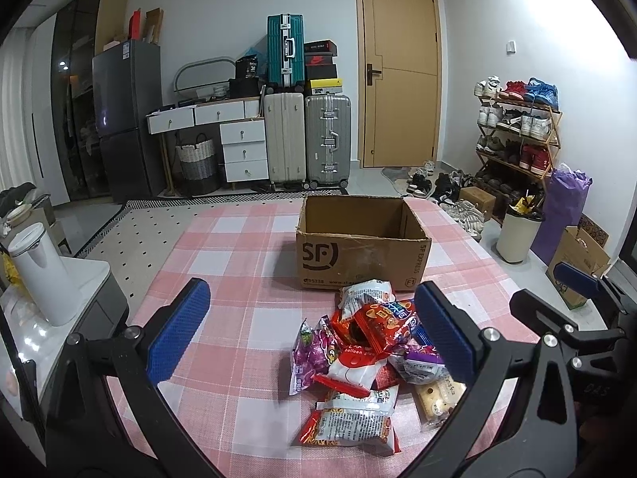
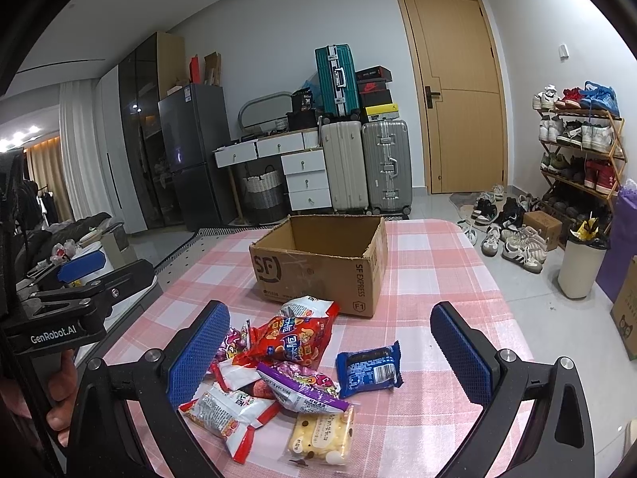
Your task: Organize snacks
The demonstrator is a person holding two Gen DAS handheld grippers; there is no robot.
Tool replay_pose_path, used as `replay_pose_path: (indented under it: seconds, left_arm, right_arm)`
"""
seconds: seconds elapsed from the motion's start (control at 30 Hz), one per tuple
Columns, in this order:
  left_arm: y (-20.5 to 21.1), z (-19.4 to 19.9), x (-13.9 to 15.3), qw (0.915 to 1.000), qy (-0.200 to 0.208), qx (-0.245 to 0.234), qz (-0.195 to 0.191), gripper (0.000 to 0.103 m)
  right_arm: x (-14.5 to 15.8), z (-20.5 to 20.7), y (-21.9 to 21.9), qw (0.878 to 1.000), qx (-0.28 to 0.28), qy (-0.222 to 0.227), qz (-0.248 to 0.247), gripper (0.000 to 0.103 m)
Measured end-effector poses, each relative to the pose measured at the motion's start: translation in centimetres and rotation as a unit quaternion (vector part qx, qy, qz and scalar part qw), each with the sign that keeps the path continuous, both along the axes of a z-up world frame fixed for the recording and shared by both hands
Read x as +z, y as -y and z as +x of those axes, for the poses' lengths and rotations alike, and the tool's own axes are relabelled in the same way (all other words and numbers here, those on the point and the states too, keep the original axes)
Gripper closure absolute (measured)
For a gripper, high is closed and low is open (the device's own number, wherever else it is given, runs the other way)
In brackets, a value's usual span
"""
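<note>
The room is a tiled entry space with a tan wooden door point(image 1: 398, 75) at 1 o'clock in the left wrist view. A dark refrigerator point(image 1: 127, 119) stands at 10 o'clock against the far wall, and beside it a white drawer unit point(image 1: 243, 147) with a woven basket point(image 1: 196, 161) under its desk part. Two upright suitcases, one beige point(image 1: 284, 137) and one silver point(image 1: 328, 139), stand between the drawers and the door, with a teal suitcase point(image 1: 286, 51) and shoe boxes stacked on top. A wooden shoe rack point(image 1: 517, 127) full of sneakers fills 2 o'clock, loose shoes lie on the floor near it, and a cream bin point(image 1: 517, 235) stands below.

The worktop point(image 1: 223, 247) wears a pink and white checked cloth. On it at 12 o'clock sits an open cardboard box point(image 1: 360, 243) printed SF Express, its inside showing nothing. Just in front of the box lies the pile of snack packets point(image 1: 358, 358), overlapping one another: red, white and purple wrappers, with a blue packet point(image 2: 368, 366) lying a little apart at the pile's 3 o'clock side and a pale biscuit pack point(image 2: 320, 434) nearest the cameras.

The left tool point(image 1: 314, 334) hovers above the pile, jaws spread wide, gripping nothing. The right tool point(image 2: 330, 354) is likewise spread wide over the packets.
</note>
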State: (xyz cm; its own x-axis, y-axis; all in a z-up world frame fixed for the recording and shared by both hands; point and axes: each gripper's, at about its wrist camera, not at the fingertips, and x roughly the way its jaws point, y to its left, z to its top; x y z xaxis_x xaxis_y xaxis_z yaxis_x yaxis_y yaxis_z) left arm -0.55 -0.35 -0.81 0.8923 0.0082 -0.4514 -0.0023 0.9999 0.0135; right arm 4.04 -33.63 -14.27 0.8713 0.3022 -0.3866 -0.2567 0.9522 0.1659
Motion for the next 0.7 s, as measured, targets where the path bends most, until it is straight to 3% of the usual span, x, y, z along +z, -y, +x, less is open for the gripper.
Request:
replay_pose_path:
  seconds: [0.7]
  left_arm:
    - [0.10, -0.05, -0.12, 1.0000, -0.001, -0.003, 0.000, 0.001]
  right_arm:
    - [-0.08, 0.01, 0.11, 1.000, 0.000, 0.000, 0.000, 0.000]
